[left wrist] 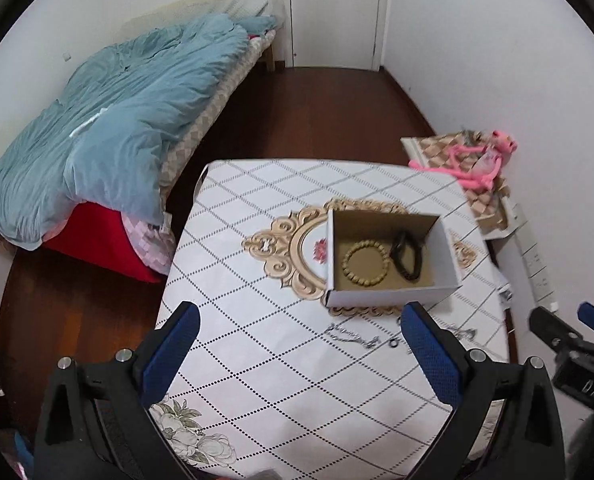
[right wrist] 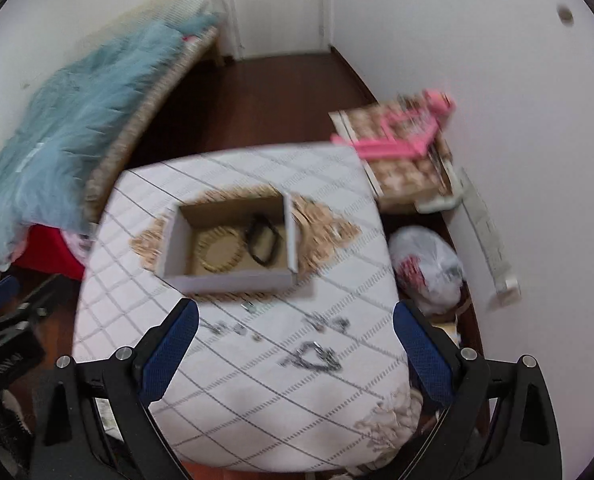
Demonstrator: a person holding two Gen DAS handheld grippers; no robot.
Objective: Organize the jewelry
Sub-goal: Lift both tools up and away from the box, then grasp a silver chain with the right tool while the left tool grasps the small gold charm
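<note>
An open cardboard box [left wrist: 393, 298] [right wrist: 233, 280] stands on the table with a tan bead bracelet [left wrist: 365, 267] [right wrist: 219, 255] and a black bracelet [left wrist: 407, 255] [right wrist: 261, 243] inside. Silver chains lie on the cloth in front of the box [left wrist: 351, 336] [right wrist: 311, 358], with a small ring [left wrist: 393, 344] beside them. My left gripper [left wrist: 299, 354] is open and empty above the table's near part. My right gripper [right wrist: 295, 354] is open and empty above the chains; its view is blurred. The right gripper also shows at the left wrist view's right edge [left wrist: 573, 334].
The small table [left wrist: 257, 380] [right wrist: 237, 400] has a white diamond-pattern cloth. A bed with a blue quilt [left wrist: 109, 128] is at the left. A pink toy on a checkered box [left wrist: 477, 160] [right wrist: 401, 140] and a plastic bag [right wrist: 429, 268] lie at the right by the wall.
</note>
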